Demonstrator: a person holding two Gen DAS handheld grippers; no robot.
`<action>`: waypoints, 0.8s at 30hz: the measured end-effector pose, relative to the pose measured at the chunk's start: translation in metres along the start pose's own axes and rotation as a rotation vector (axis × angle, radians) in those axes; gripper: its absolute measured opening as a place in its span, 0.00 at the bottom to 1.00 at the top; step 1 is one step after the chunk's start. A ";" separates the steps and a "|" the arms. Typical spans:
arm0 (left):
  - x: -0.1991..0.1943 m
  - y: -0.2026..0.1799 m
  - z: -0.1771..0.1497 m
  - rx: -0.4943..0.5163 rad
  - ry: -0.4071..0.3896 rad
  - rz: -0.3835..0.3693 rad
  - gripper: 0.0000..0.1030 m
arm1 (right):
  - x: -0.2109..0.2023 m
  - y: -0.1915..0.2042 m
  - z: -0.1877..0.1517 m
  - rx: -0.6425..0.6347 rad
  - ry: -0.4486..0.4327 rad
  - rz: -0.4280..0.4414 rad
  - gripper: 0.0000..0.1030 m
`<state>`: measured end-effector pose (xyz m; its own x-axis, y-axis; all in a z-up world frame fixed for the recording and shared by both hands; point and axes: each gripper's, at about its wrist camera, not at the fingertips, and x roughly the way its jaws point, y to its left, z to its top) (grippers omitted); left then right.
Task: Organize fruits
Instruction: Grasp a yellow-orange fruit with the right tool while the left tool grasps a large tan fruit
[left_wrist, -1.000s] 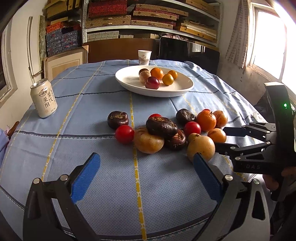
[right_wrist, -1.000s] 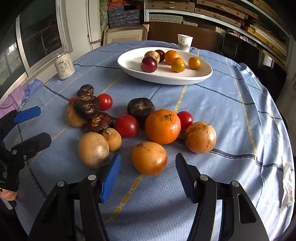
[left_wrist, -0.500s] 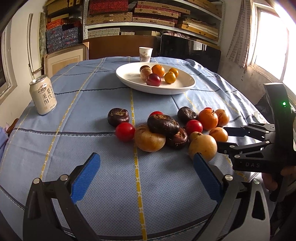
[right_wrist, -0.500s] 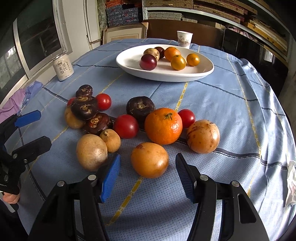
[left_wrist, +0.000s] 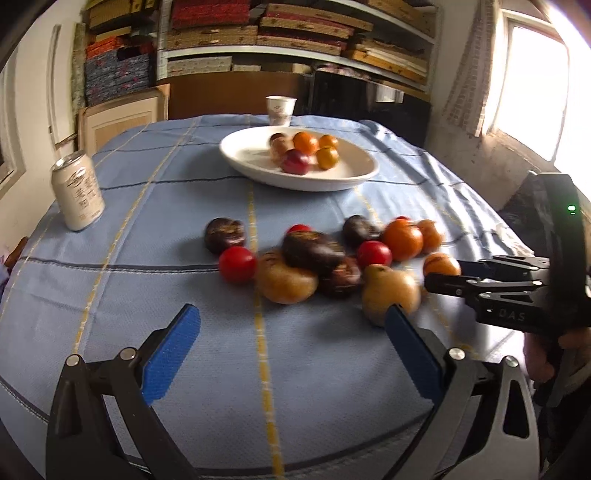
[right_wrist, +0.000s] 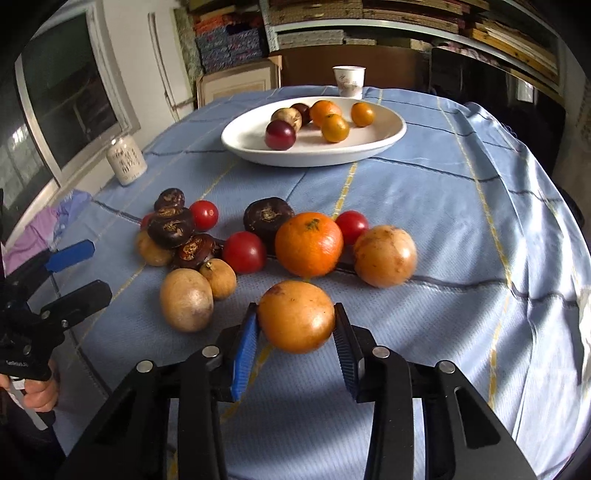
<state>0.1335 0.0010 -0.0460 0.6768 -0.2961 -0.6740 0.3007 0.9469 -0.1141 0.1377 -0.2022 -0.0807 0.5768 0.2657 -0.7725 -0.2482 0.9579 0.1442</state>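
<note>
Orange-brown round fruit (right_wrist: 296, 316) sits between the blue pads of the right gripper (right_wrist: 295, 334), nearest fruit to that hand, at the near edge of the loose pile on the blue checked tablecloth (right_wrist: 443, 206); jaws closing on it, both pads touching its sides, fruit looks down on the cloth or barely off it, cannot tell which

Just behind it a big orange (right_wrist: 308, 244), with a tan speckled fruit (right_wrist: 385, 256) to its right, a red tomato (right_wrist: 243, 252) to its left, and a dark water-chestnut-like fruit (right_wrist: 268, 218) behind

Further left two tan fruits, a large one (right_wrist: 186, 299) and a small one (right_wrist: 218, 277), touching each other, then a heap of dark brown fruits (right_wrist: 170, 226) with another red tomato (right_wrist: 204, 215) beside them

White oval plate (right_wrist: 388, 138) well beyond the pile, holding three small oranges, a dark red plum, a tan fruit and a dark one

Paper cup (right_wrist: 348, 81) behind the plate, drink can (left_wrist: 77, 190) off at the left side of the table

Left gripper (left_wrist: 291, 350) hovers over bare cloth in front of the pile, jaws spread wide, nothing between them; a hand (right_wrist: 35, 391) grips its handle at the left edge of the right view

Shelves of stacked boxes (left_wrist: 295, 26) fill the back wall
</note>
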 end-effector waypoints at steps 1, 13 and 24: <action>-0.001 -0.004 0.001 0.003 0.001 -0.026 0.95 | -0.003 -0.003 -0.003 0.013 -0.008 0.003 0.39; 0.033 -0.046 0.015 -0.001 0.135 -0.171 0.64 | -0.014 -0.025 -0.023 0.098 -0.038 0.058 0.39; 0.060 -0.058 0.021 -0.003 0.225 -0.148 0.53 | -0.017 -0.032 -0.026 0.124 -0.065 0.122 0.39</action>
<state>0.1706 -0.0746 -0.0648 0.4592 -0.3960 -0.7952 0.3825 0.8961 -0.2253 0.1156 -0.2404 -0.0884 0.5985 0.3830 -0.7037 -0.2235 0.9233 0.3124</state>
